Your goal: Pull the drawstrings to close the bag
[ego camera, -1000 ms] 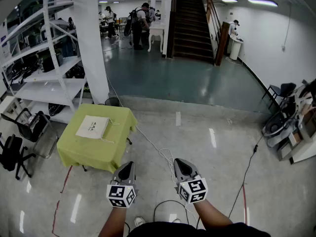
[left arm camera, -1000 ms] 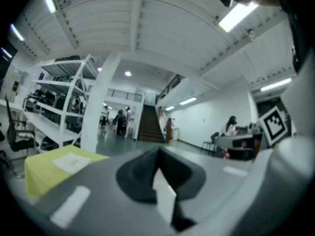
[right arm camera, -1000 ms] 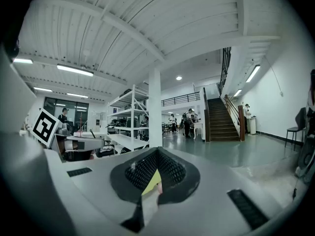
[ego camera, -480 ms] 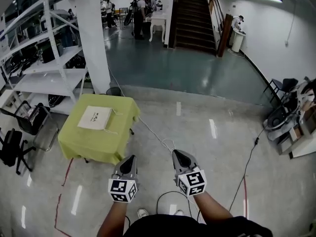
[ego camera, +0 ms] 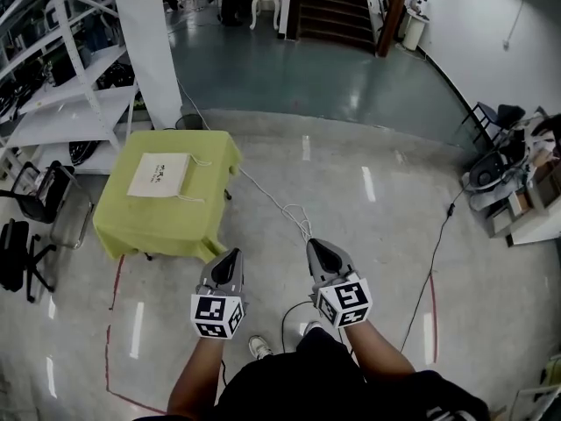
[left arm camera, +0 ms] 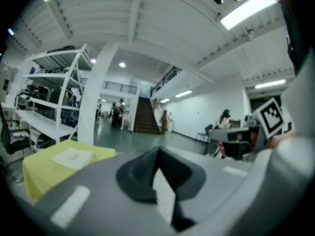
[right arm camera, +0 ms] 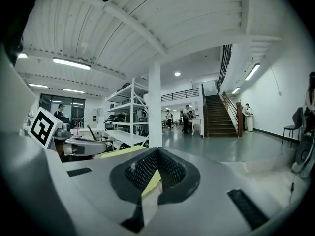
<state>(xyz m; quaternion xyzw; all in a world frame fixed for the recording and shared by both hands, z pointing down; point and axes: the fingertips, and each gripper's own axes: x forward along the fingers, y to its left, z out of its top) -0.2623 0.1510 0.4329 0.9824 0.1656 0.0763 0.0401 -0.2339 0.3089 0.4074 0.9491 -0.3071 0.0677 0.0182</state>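
A flat cream drawstring bag [ego camera: 159, 174] lies on a small table under a yellow-green cloth [ego camera: 131, 222], well ahead and to the left in the head view; its thin strings trail off its right edge. In the left gripper view the bag [left arm camera: 73, 157] shows on the yellow cloth at the left. Both grippers are held out in front of the person, far short of the table and over the floor. The left gripper [ego camera: 227, 258] is shut with nothing in it. Beside it, the right gripper [ego camera: 316, 247] is shut and empty too.
White shelving [ego camera: 61, 103] and a white pillar [ego camera: 145, 33] stand behind the table. Black office chairs [ego camera: 26, 226] sit at its left. A white cable [ego camera: 276, 202] runs across the floor from the table toward the person. Red tape [ego camera: 112, 323] marks the floor. Clutter lines the right wall [ego camera: 517, 191].
The view has tipped further down and the table has drawn closer. Both grippers stay shut and side by side, carried forward a little.
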